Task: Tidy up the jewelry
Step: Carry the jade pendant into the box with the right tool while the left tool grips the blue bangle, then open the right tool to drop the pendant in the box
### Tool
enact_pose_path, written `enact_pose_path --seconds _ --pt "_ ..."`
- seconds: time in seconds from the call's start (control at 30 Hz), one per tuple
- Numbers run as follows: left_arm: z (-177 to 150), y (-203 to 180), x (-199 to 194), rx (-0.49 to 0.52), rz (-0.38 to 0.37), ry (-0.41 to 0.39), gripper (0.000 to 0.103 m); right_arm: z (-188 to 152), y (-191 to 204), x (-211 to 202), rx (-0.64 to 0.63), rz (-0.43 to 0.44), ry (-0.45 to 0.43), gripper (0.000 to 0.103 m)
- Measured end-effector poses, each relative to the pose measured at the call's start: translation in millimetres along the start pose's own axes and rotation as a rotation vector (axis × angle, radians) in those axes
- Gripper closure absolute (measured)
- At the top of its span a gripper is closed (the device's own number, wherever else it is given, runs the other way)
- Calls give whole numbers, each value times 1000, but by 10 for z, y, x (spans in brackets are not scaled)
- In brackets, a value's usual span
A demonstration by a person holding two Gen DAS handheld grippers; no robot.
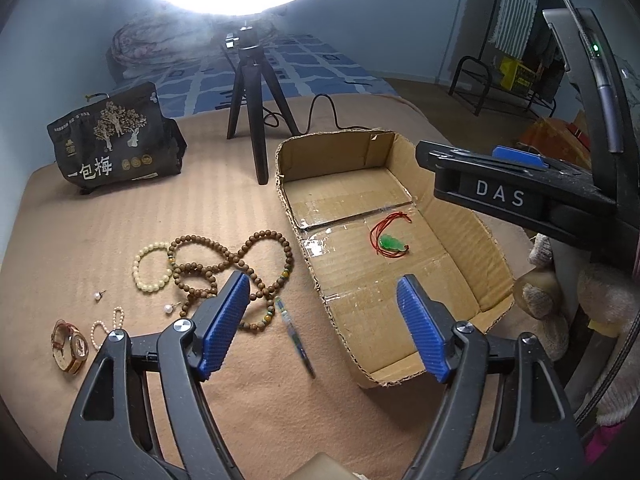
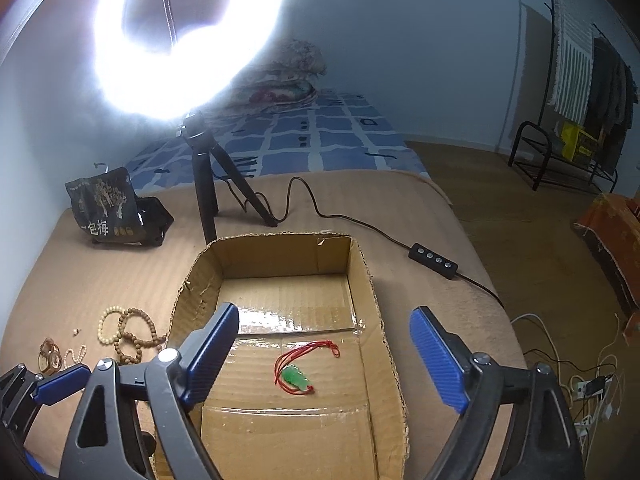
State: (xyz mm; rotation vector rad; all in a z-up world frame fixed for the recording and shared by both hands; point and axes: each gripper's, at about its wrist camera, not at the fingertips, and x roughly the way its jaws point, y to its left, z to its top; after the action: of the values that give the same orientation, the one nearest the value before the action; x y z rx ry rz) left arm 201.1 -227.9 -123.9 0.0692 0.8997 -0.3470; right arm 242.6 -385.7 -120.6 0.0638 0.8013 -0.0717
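Two hand-held grippers tilt downward over a tan blanket (image 1: 120, 216). The right gripper (image 2: 324, 354) hovers above an open cardboard box (image 2: 360, 280), its blue-padded jaws spread wide with nothing between them. The left gripper (image 1: 322, 322) hangs over the box's left wall, jaws likewise spread and empty.

Inside the box lies one item: a green jade pendant (image 2: 297, 378) on a looped red cord (image 2: 316, 348) (resting flat on the taped floor). In the right wrist view its long axis runs diagonally, from upper left to lower right.

Left of the box, on the blanket, lie a brown wooden bead necklace (image 1: 256, 258), a cream bead bracelet (image 1: 150, 266), two pearl earrings (image 1: 168, 309), a small pearl bracelet (image 1: 108, 326), a wristwatch (image 1: 72, 346) and a pen (image 1: 296, 334).
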Motion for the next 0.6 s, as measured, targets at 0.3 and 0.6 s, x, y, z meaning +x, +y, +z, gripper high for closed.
enact_pose_path --seconds 0.3,0.6 --pt "-23 -12 -165 5 -12 -19 23 8 -20 -169 17 -16 -21 11" --pt "-68 -14 -279 23 -11 -27 23 -17 -53 -347 23 -33 -34 11"
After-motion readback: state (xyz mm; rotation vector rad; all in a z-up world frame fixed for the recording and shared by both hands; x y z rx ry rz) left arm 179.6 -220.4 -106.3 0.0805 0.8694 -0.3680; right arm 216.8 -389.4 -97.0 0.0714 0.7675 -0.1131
